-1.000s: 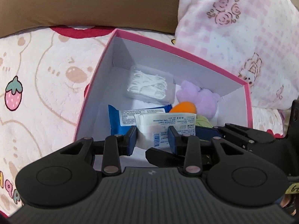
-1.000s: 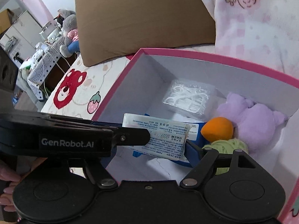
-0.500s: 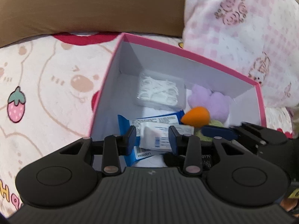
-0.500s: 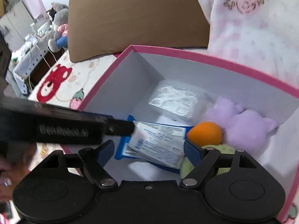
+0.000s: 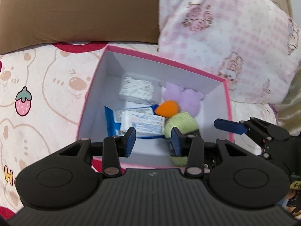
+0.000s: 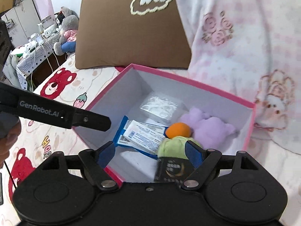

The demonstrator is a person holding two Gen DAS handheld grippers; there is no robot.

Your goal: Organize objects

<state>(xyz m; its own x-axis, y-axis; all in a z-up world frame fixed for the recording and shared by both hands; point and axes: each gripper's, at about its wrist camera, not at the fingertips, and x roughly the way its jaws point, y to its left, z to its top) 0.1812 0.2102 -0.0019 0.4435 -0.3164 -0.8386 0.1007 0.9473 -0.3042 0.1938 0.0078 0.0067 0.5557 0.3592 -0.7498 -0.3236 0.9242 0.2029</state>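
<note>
1. In the left wrist view the left gripper [image 5: 153,141] fills the bottom of the frame. Its blue pads stand a modest way apart and are opening, with nothing pressed between them; they hang above the near edge of the box.
2. In the right wrist view the right gripper [image 6: 150,151] sits at bottom centre, jaws spread wide and holding nothing. A dark packet [image 6: 174,169] with a moon print lies just beyond it, at the near wall of the box.
3. The pink box [image 5: 228,101] with a white inside takes up the middle of both frames and rests on a bedspread [image 5: 47,86] printed with bears and strawberries.
4. Inside the box, nearest the grippers, lies a white packet [image 5: 144,122] with blue print, on top of a blue packet [image 5: 111,121], in the lower left part of the box.
5. Right of these sits a green soft ball [image 5: 181,125], with an orange egg-shaped thing [image 5: 167,109] touching it just above.
6. Behind those, a purple plush toy [image 5: 185,98] lies toward the right wall, and a clear bag of white floss picks [image 5: 137,89] lies toward the back left corner.
7. Beyond the box, a brown pillow [image 5: 79,13] fills the upper left and a pink patterned blanket [image 5: 225,28] the upper right.
8. At the upper left of the right wrist view, stuffed toys [image 6: 65,30] sit beside a cluttered table [image 6: 33,54].
</note>
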